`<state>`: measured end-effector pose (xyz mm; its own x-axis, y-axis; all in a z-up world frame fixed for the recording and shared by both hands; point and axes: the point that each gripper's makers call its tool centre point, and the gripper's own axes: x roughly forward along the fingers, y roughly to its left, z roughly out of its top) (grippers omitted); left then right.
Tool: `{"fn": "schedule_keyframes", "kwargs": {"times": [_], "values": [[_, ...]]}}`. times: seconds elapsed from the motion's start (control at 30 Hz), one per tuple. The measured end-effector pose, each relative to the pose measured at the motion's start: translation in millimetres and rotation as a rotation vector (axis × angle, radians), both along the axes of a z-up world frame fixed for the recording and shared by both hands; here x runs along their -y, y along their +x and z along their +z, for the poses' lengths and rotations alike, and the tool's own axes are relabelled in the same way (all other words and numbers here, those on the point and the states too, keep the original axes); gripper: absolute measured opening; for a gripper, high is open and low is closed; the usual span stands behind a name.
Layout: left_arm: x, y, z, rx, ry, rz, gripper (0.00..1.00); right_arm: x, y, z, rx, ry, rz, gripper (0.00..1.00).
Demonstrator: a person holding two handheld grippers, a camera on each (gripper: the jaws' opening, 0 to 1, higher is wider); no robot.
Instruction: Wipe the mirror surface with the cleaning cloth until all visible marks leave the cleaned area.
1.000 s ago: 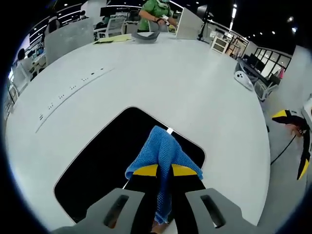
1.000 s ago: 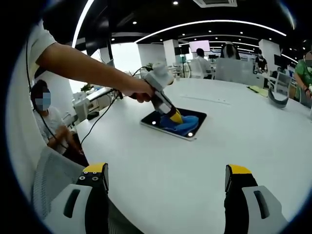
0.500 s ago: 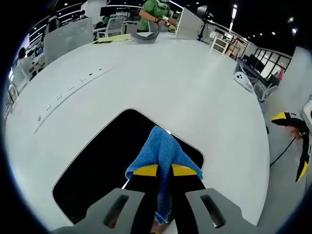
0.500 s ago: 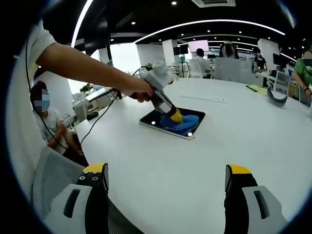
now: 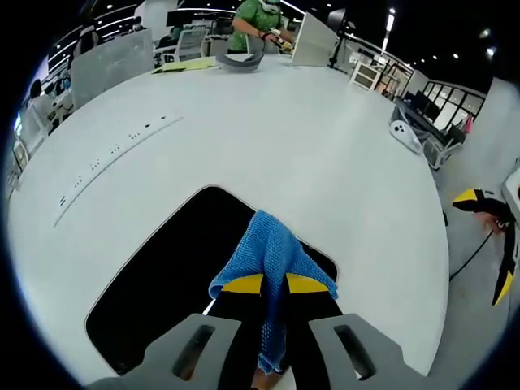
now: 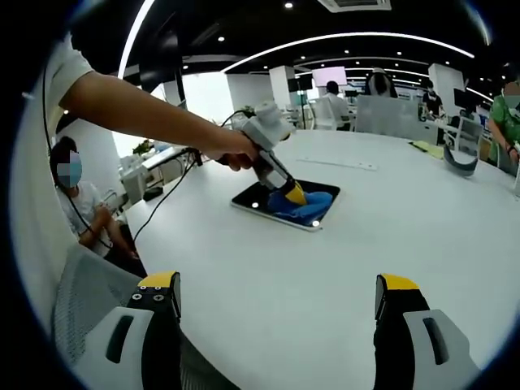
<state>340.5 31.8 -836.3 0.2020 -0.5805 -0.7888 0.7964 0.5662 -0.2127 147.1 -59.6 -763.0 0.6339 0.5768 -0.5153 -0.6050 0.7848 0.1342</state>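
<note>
Change: in the right gripper view, the mirror (image 6: 286, 205) now sits slightly further left in frame.
Left tongs (image 5: 274, 283): clamped on the blue cleaning cloth (image 5: 273, 253), lower centre, cloth resting on the mirror.
Right tongs (image 6: 276, 301): jaws apart, bottom of frame, above the white desk (image 6: 390, 236).
Mirror: dark, flat on the desk, mid-frame.

The left gripper (image 6: 294, 196) is held angled downward by an outstretched arm; the right gripper (image 6: 276, 302) is held with jaws spread wide.
</note>
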Motion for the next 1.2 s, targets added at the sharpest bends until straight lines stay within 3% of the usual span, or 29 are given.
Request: {"fn": "schedule_keyframes", "kwargs": {"times": [1.2], "values": [[19,1.8,0.0,0.001,-0.006,0.005,0.06,10,1,1.5,0.001,0.003,0.000,1.00]]}}
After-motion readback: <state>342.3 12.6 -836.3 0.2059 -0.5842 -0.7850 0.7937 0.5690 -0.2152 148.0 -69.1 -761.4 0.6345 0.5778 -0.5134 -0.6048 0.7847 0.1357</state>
